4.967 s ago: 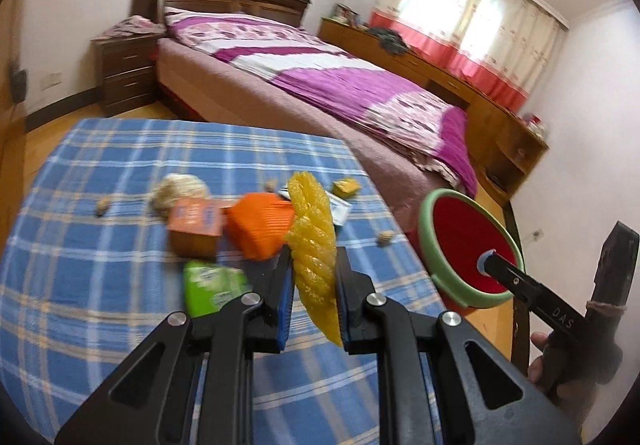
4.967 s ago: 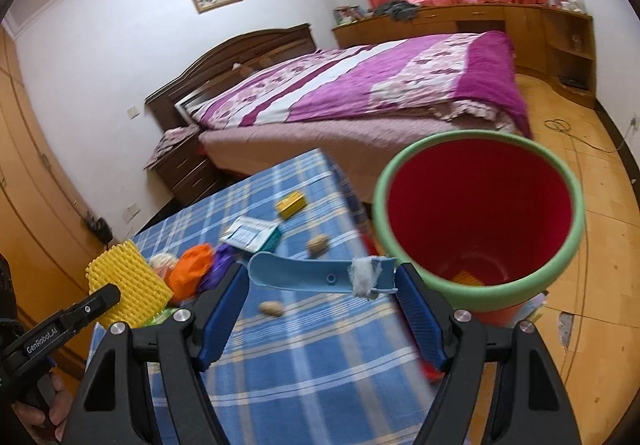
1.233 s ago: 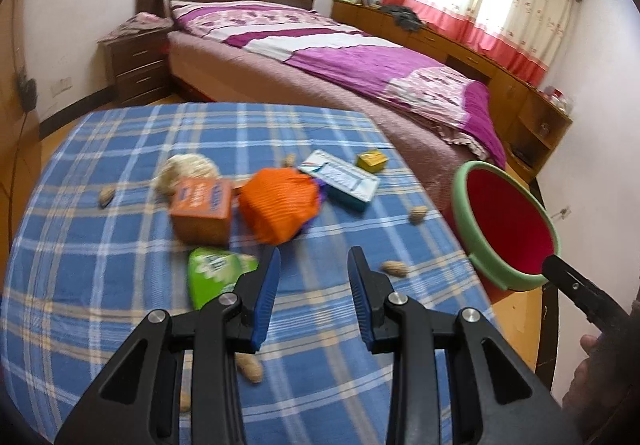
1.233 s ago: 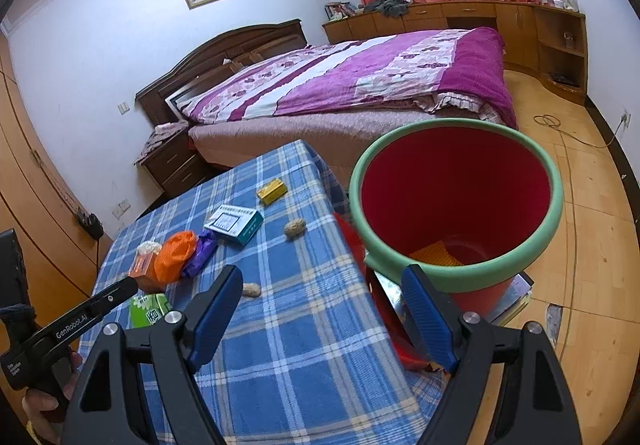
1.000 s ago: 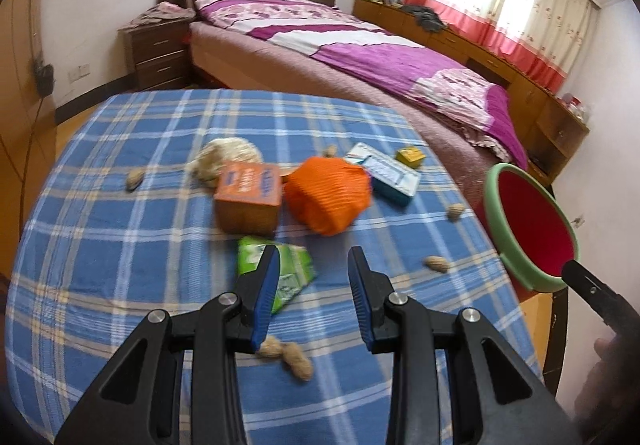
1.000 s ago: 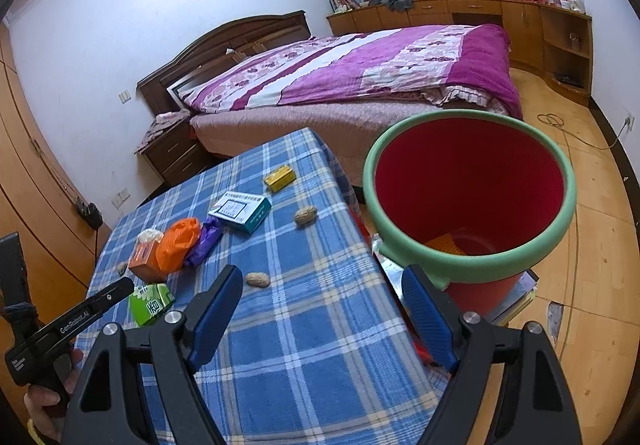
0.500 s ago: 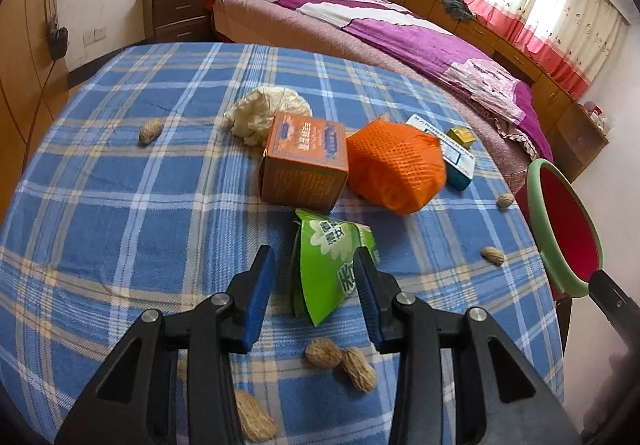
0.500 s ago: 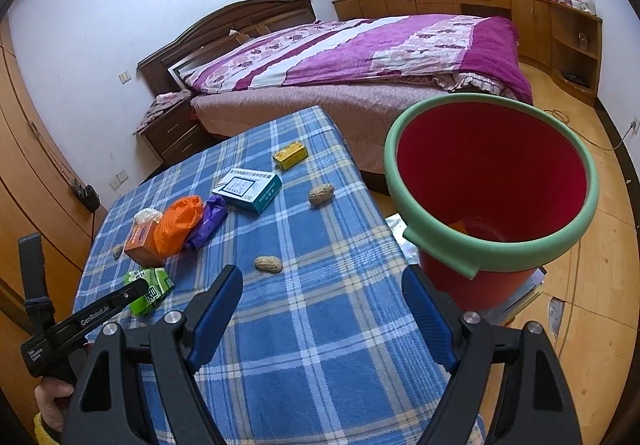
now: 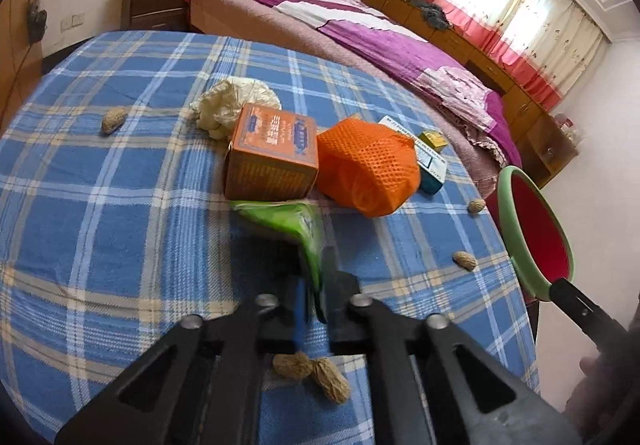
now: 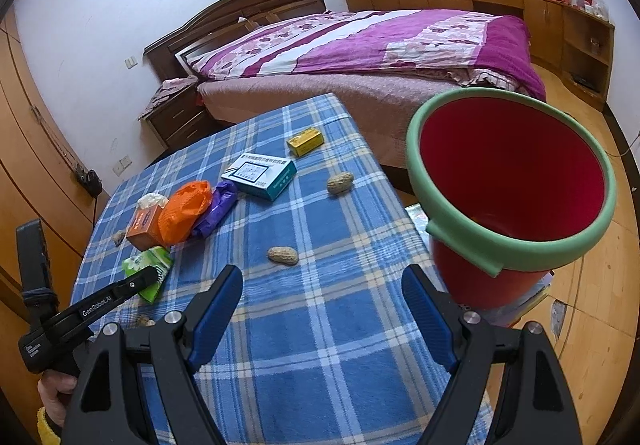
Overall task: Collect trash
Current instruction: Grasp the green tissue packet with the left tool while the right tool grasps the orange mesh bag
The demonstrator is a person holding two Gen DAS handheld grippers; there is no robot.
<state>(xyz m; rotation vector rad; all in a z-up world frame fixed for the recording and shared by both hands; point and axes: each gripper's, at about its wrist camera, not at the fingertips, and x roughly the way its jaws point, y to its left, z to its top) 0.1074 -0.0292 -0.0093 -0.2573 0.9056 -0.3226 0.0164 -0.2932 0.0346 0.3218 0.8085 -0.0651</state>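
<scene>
Bucket [image 10: 516, 181] stands off the counter's [image 10: 320, 345] far edge on the right side, well apart from the green packet [image 9: 296, 221], so the coming carry runs rightward across the cloth. The left gripper [image 9: 314, 285] has just been closing and now pinches the packet's near corner, its jaws pressed together on the thin foil. The packet lies just in front of the orange box [image 9: 272, 157]. The right gripper [image 10: 322, 309] is nearer the bucket, spread wide and holding nothing.

Our left tool [image 9: 314, 277] angled downward, jaws just closed and pinched tight on a green packet [image 9: 292, 223], our right tool [image 10: 322, 309] also tilted down, jaws spread wide with nothing between them, a hand [image 10: 56, 385] gripping the left handle
</scene>
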